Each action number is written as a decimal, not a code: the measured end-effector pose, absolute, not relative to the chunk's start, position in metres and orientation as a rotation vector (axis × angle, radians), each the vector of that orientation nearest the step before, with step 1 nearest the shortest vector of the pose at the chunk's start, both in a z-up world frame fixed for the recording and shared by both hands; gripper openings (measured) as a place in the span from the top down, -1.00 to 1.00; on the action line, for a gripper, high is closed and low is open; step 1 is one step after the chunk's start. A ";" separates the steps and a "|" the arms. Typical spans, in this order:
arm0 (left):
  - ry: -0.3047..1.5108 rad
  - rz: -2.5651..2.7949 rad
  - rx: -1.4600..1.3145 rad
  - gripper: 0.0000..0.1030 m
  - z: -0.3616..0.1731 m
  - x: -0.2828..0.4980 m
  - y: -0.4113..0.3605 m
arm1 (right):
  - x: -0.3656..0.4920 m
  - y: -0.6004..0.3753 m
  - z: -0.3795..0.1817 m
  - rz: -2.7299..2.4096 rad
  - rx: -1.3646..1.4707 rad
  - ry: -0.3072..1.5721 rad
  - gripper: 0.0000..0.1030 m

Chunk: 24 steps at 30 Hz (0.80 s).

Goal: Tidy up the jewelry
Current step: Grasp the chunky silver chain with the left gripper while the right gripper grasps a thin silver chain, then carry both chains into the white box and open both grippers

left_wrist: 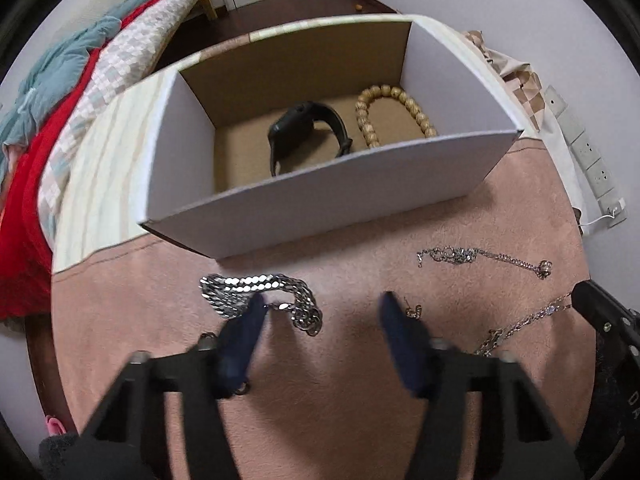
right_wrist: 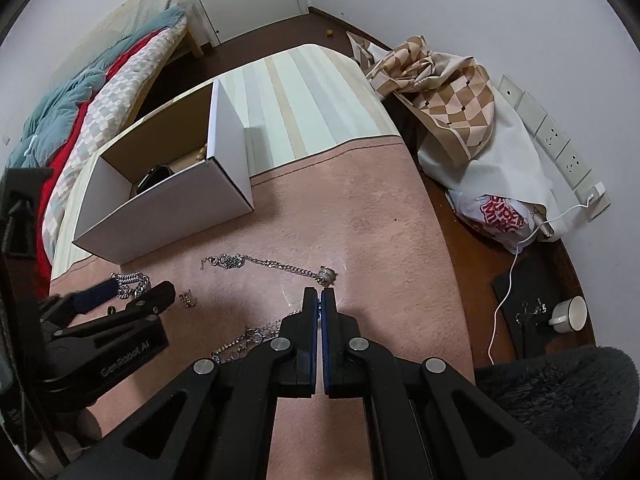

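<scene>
The left gripper (left_wrist: 322,308), jaws spread, straddles the pink mat; a heavy silver curb-link chain (left_wrist: 256,292) lies bunched at its left fingertip. Judged step: picking it up for the white cardboard box (left_wrist: 320,208) ahead. Next: shift left, close. The right gripper (right_wrist: 320,300) is closed, empty.

Heavy silver chain (left_wrist: 260,294) lies bunched before the open white box (left_wrist: 320,204).

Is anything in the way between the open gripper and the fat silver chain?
No. The left gripper is open, and the chain lies right at its left fingertip on the pink cloth. Nothing sits between them.
</scene>
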<state>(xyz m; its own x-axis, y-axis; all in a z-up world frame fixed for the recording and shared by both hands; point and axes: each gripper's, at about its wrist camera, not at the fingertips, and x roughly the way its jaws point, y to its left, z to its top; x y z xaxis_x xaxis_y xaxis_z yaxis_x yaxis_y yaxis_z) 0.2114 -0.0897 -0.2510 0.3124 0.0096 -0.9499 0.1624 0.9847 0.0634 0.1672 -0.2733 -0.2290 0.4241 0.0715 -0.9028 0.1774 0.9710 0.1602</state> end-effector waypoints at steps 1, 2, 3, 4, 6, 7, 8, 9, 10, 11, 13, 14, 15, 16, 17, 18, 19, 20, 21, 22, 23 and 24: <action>1.256 -0.101 0.159 0.38 -0.253 0.212 -0.090 | 0.168 -0.274 -0.229 -0.068 0.249 1.134 0.97; 1.246 -0.108 0.153 0.49 -0.252 0.212 -0.089 | 0.168 -0.274 -0.229 -0.068 0.252 1.135 0.97; 1.239 -0.102 0.161 0.73 -0.251 0.212 -0.090 | 0.168 -0.275 -0.229 -0.068 0.254 1.135 0.97; 1.236 -0.103 0.165 0.82 -0.251 0.212 -0.090 | 0.168 -0.275 -0.229 -0.069 0.255 1.134 0.97; 1.239 -0.115 0.149 0.83 -0.250 0.211 -0.089 | 0.168 -0.275 -0.229 -0.069 0.259 1.133 0.97; 1.238 -0.118 0.144 0.83 -0.250 0.211 -0.089 | 0.168 -0.275 -0.228 -0.067 0.262 1.133 0.97; 1.233 -0.118 0.143 0.84 -0.249 0.209 -0.089 | 0.168 -0.275 -0.227 -0.064 0.261 1.132 0.97; 1.228 -0.121 0.141 0.85 -0.247 0.208 -0.089 | 0.168 -0.275 -0.226 -0.061 0.262 1.128 0.97; 1.226 -0.127 0.137 0.86 -0.245 0.206 -0.089 | 0.168 -0.274 -0.224 -0.059 0.263 1.123 0.97; 1.221 -0.129 0.133 0.86 -0.242 0.205 -0.089 | 0.167 -0.273 -0.222 -0.057 0.266 1.119 0.97; 1.207 -0.133 0.126 0.88 -0.235 0.201 -0.087 | 0.167 -0.271 -0.215 -0.046 0.271 1.106 0.97; 1.200 -0.133 0.122 0.88 -0.232 0.199 -0.085 | 0.167 -0.271 -0.212 -0.041 0.275 1.101 0.97; 1.195 -0.137 0.113 0.88 -0.227 0.198 -0.082 | 0.167 -0.270 -0.207 -0.031 0.280 1.094 0.97; 1.190 -0.143 0.101 0.88 -0.222 0.197 -0.079 | 0.167 -0.269 -0.203 -0.024 0.283 1.086 0.97; 1.184 -0.147 0.089 0.88 -0.216 0.195 -0.076 | 0.167 -0.268 -0.199 -0.014 0.287 1.079 0.97; 1.177 -0.150 0.082 0.88 -0.211 0.194 -0.073 | 0.167 -0.267 -0.194 -0.004 0.292 1.072 0.97; 1.168 -0.155 0.072 0.88 -0.204 0.193 -0.070 | 0.167 -0.266 -0.189 0.005 0.297 1.066 0.97; 1.160 -0.160 0.061 0.88 -0.198 0.192 -0.065 | 0.167 -0.265 -0.184 0.015 0.301 1.059 0.97; 1.153 -0.164 0.053 0.88 -0.192 0.192 -0.062 | 0.167 -0.264 -0.179 0.024 0.303 1.053 0.97; 1.146 -0.168 0.041 0.88 -0.184 0.191 -0.057 | 0.167 -0.263 -0.174 0.034 0.306 1.046 0.97; 1.136 -0.174 0.025 0.88 -0.176 0.190 -0.053 | 0.169 -0.262 -0.166 0.049 0.312 1.037 0.97; 1.127 -0.178 0.014 0.88 -0.169 0.190 -0.050 | 0.170 -0.261 -0.160 0.060 0.315 1.028 0.98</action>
